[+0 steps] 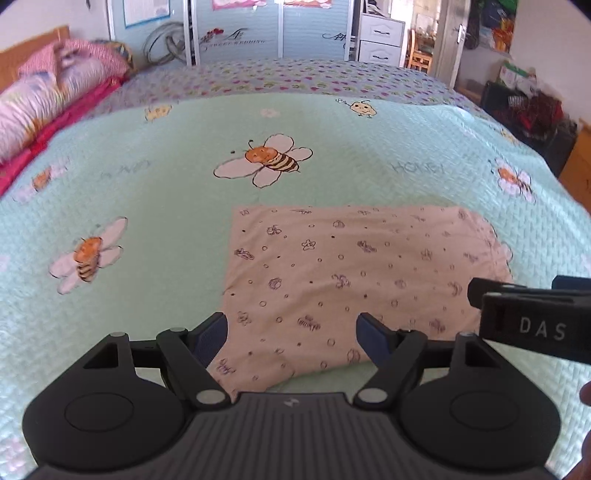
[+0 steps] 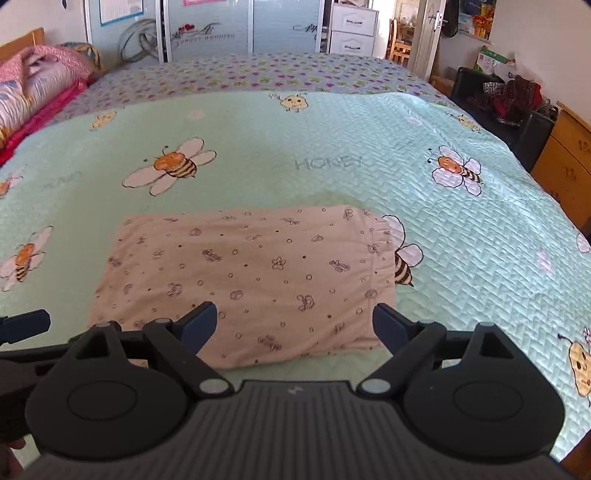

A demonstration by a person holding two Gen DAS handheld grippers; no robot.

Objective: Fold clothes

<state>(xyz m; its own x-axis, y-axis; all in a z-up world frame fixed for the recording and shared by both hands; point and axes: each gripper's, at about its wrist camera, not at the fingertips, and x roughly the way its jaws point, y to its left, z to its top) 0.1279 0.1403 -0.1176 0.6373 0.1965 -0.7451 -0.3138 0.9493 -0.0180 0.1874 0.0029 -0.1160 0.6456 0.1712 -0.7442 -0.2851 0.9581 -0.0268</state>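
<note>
Left gripper (image 1: 291,334), foreground of the left wrist view: black housing with blue-padded fingers (image 1: 208,339) spread wide, nothing between the pads. The near left corner of the folded garment (image 1: 343,273) lies under the gap, untouched as far as can be seen. The garment is a pale pink cloth printed with small dark figures, folded to a flat rectangle on the green quilt (image 1: 166,192) with its bee pattern.

Right gripper (image 2: 295,328), foreground of the right wrist view: jaws likewise wide and empty, poised over the near right part of the same garment (image 2: 251,273), whose near edge passes just beyond the fingertips.

Only the left view shows the right gripper's body from the side, at its right edge (image 1: 535,321), marked "DAS", with part of a hand (image 1: 585,395) below it. Only the right view shows the garment's gathered right hem covering part of a printed bee (image 2: 404,262), the legible word "HONEY", and a wooden cabinet (image 2: 569,162) at far right. Both views show pink bedding (image 1: 62,88) at left and a wardrobe (image 1: 236,29) beyond the bed.
</note>
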